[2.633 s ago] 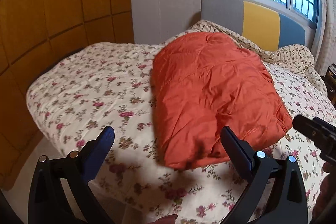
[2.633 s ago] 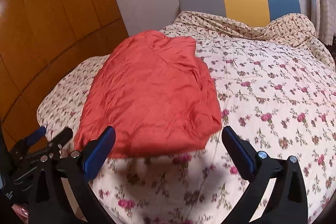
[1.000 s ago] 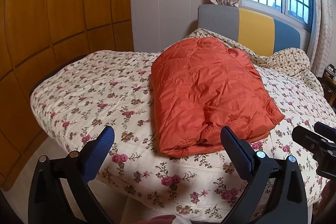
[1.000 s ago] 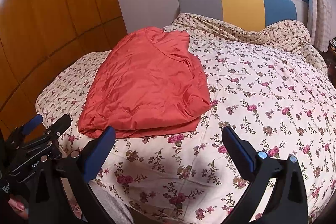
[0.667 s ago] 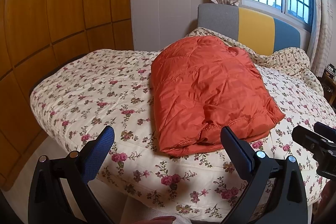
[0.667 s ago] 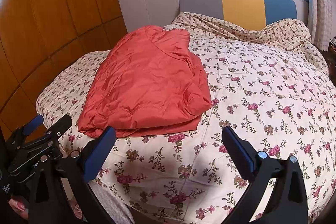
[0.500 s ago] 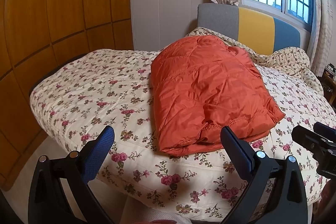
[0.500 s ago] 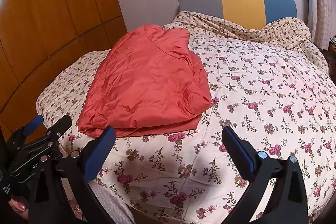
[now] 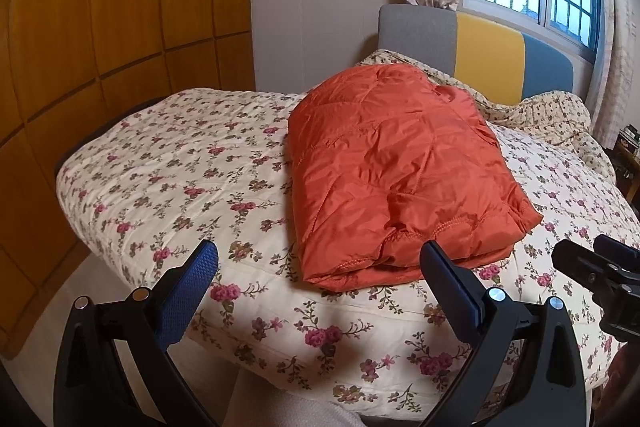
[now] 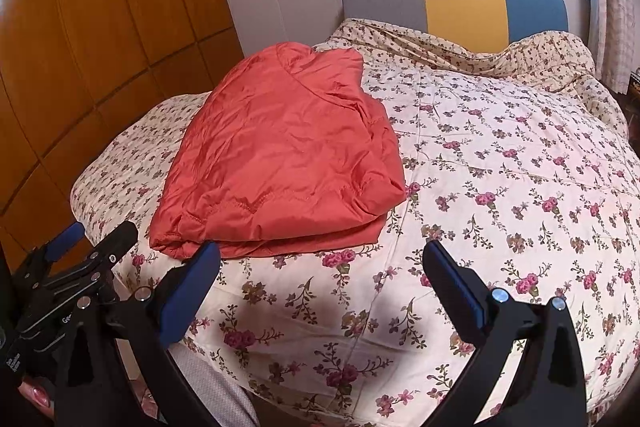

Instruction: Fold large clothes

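Orange folded jacket, one, seemingly padded, on floral bed; both hand-held grippers wide, empty

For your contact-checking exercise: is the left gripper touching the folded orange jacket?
Apart. The left wrist view shows floral quilt between the open left gripper and the jacket.

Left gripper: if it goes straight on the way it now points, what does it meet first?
Probably the near folded edge of the orange quilted jacket on the floral bedspread; the open left gripper frames it, though depth is unclear.

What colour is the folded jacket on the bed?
Orange-red, plain, quilted jacket; clearest in the left wrist view.
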